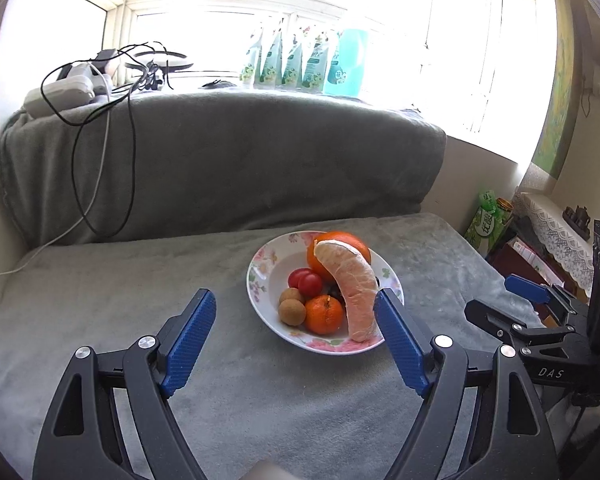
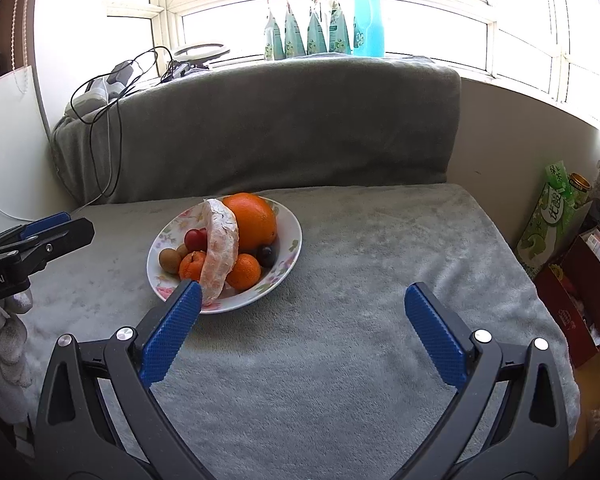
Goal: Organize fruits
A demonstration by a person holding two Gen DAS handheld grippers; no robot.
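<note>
floral bowl (image 1: 260, 264) on the grey fleece blanket (image 1: 120, 300), roughly mid-surface, with the blanket-covered backrest (image 1: 220, 160) behind. holds all the fruit in view: a large orange (image 1: 340, 242) at the far side, a peeled pomelo segment (image 1: 354, 292) leaning across it and down to the near rim, two mandarins (image 2: 194, 266) on either side of the segment's lower end, two red cherry tomatoes (image 1: 305, 280), two brown longans (image 1: 291, 306), and a dark grape (image 2: 266, 255) tucked near the orange. nothing loose on the blanket around the bowl.

left gripper (image 1: 296, 336) empty, jaws spread wide, the bowl's near rim showing between the blue pads (image 1: 188, 344) but untouched; hangs short of the bowl and above the blanket. right gripper (image 2: 302, 328) likewise wide apart and holding nothing, bare blanket between its fingers, the bowl just off its left finger.

looks like a pause between picks, or close to the end of the gathering step, since every fruit seen already sits in the bowl. cannot tell whether more fruit lies outside both views.

if sorting goes on, next move probably calls for steadying the pomelo segment, which looks precariously propped and likely to slide off the rim. needs a gentle, wide grip across its middle, soft flesh bruising easily, and a low approach so neither finger knocks the bowl or rolls the small round fruit.
</note>
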